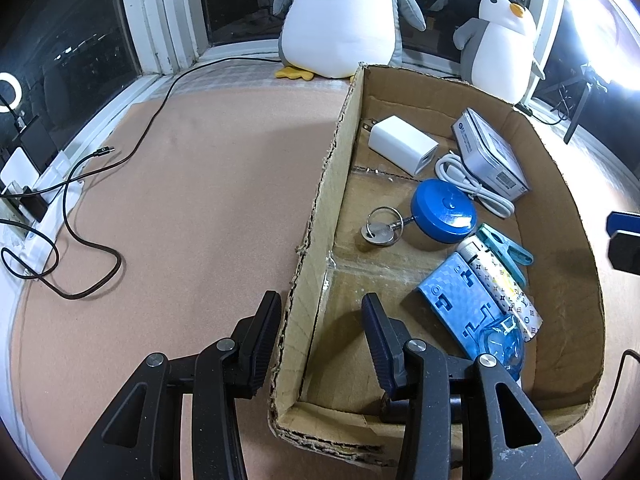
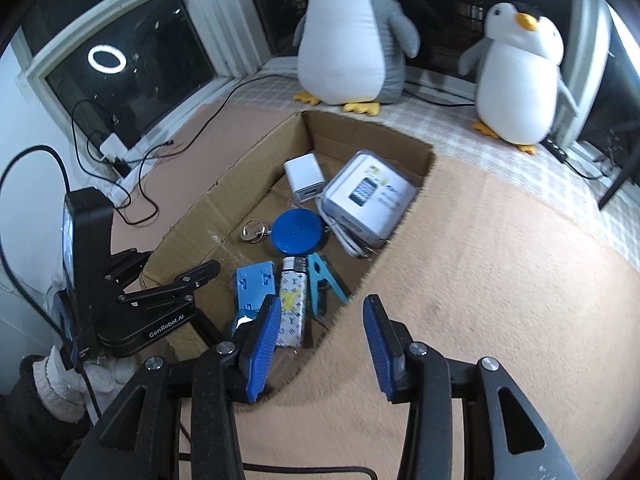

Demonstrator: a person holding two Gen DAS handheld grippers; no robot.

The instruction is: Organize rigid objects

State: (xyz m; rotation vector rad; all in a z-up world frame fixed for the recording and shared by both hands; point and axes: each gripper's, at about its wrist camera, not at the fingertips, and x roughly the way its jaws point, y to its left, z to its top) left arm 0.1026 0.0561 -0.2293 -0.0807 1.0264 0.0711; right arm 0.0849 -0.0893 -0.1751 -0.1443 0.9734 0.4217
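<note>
An open cardboard box (image 1: 316, 216) (image 2: 224, 196) lies on the tan mat. It holds a white charger (image 1: 402, 146) (image 2: 304, 178), a grey-white carton (image 1: 490, 156) (image 2: 370, 196), a blue disc (image 1: 444, 212) (image 2: 298, 232) with keys (image 1: 380, 228) (image 2: 254, 232), a teal clothespin (image 1: 508, 248) (image 2: 324, 284), a patterned lighter (image 1: 500, 284) (image 2: 292, 304) and a blue plate (image 1: 460, 304) (image 2: 254, 286). My left gripper (image 1: 320, 304) (image 2: 176, 268) is open, straddling the box's left wall near the front corner. My right gripper (image 2: 323, 304) is open above the box's right wall, holding nothing.
Two plush penguins (image 1: 340, 20) (image 2: 516, 76) stand behind the box on the window ledge. A dark cable (image 1: 80, 216) loops over the mat on the left toward a power strip (image 1: 24, 184). A gloved hand (image 2: 80, 376) holds the left gripper. Bare mat (image 2: 500, 280) lies right of the box.
</note>
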